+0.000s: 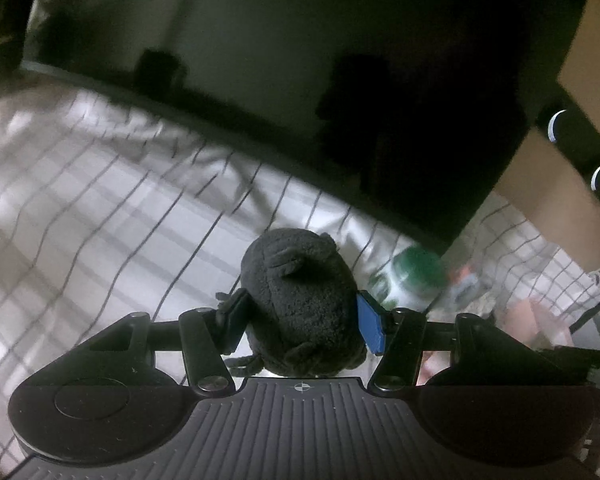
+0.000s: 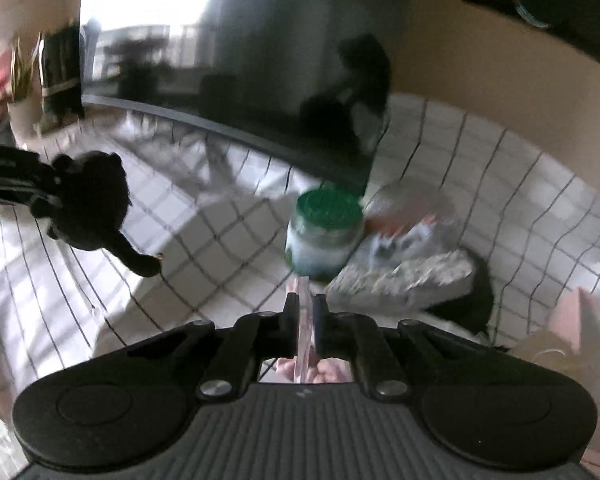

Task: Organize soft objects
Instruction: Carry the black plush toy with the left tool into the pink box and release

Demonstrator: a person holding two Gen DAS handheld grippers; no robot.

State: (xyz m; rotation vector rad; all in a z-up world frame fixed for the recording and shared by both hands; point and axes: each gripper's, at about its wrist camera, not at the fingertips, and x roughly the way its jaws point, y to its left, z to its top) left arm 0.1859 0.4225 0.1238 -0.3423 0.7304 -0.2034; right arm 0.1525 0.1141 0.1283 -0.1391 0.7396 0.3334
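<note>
One green-lidded jar (image 2: 324, 236) stands beside the crumpled pile (image 2: 404, 280), below the dark screen (image 2: 236, 60)

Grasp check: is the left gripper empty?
No, the left gripper is shut on a black plush toy, squeezed between its fingers.

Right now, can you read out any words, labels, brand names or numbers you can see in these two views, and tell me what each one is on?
No text can be read in either view.
Green-lidded glass jar: its label is blurred, unreadable.
Crumpled speckled packet beside the jar: print smeared by motion, unreadable.
Black plush toy held in the left gripper: no tag or lettering shows.
Right gripper: no lettering, only a clear flat piece between its jaws.
</note>
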